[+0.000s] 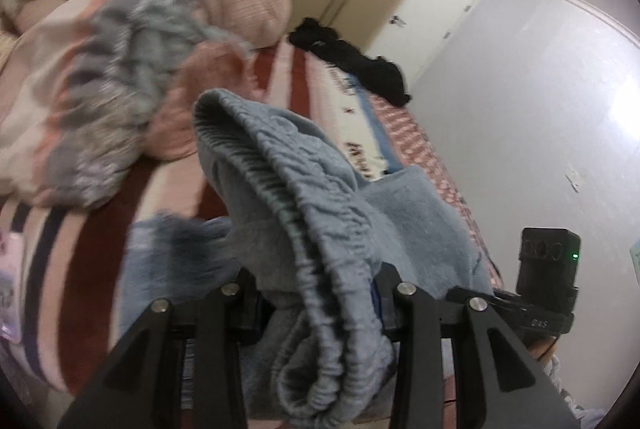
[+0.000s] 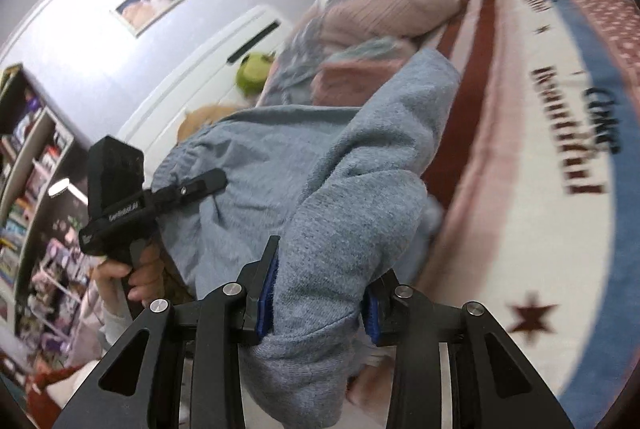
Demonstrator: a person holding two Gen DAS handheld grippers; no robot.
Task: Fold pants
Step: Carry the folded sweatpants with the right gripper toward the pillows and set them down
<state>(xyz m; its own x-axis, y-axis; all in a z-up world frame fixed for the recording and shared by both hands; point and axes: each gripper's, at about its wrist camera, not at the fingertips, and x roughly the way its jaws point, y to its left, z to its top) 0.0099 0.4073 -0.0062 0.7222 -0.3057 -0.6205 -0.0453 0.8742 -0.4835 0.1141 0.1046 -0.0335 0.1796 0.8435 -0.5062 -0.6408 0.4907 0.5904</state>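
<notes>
The blue-grey fleece pants [image 1: 304, 165] hang lifted above the bed. My left gripper [image 1: 316, 285] is shut on their gathered elastic waistband, which runs up and away between the fingers. In the right wrist view my right gripper [image 2: 320, 285] is shut on a thick fold of the same pants [image 2: 280, 157], blue pads pressing on both sides. The left gripper's fingers [image 2: 200, 185] show there, clamped on the waistband edge, with a hand [image 2: 136, 277] on its handle. The right gripper's camera housing [image 1: 548, 257] shows at the right of the left wrist view.
Under the pants lies a bed with a striped, printed blanket [image 2: 520, 189]. A rumpled pink and grey duvet [image 1: 140, 69] fills its far end. A black garment [image 1: 352, 65] lies at the bed's edge near the wardrobe. Shelves [image 2: 24, 169] stand behind the person.
</notes>
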